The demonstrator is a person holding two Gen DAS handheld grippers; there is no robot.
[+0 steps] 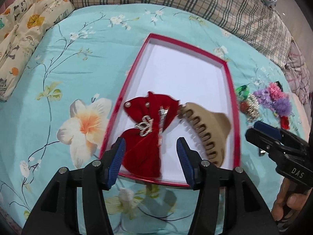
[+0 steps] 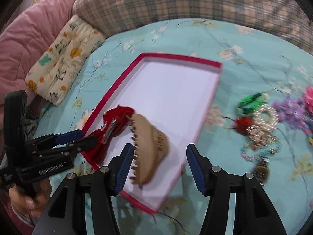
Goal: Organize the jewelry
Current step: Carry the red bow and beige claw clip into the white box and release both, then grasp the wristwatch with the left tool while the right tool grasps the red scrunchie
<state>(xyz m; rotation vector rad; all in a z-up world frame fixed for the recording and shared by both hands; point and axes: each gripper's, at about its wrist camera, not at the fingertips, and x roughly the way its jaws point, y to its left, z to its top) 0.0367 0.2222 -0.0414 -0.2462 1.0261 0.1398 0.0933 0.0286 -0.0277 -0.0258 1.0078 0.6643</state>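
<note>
Both grippers, left gripper (image 1: 150, 152) and right gripper (image 2: 159, 166), stand released, holding nothing. The bow (image 1: 148, 121) and hair claw (image 1: 207, 129) lie inside the box (image 1: 232, 105). Next, approach the pile of accessories (image 2: 260, 125) beside the box, isolating one piece before gripping.
</note>
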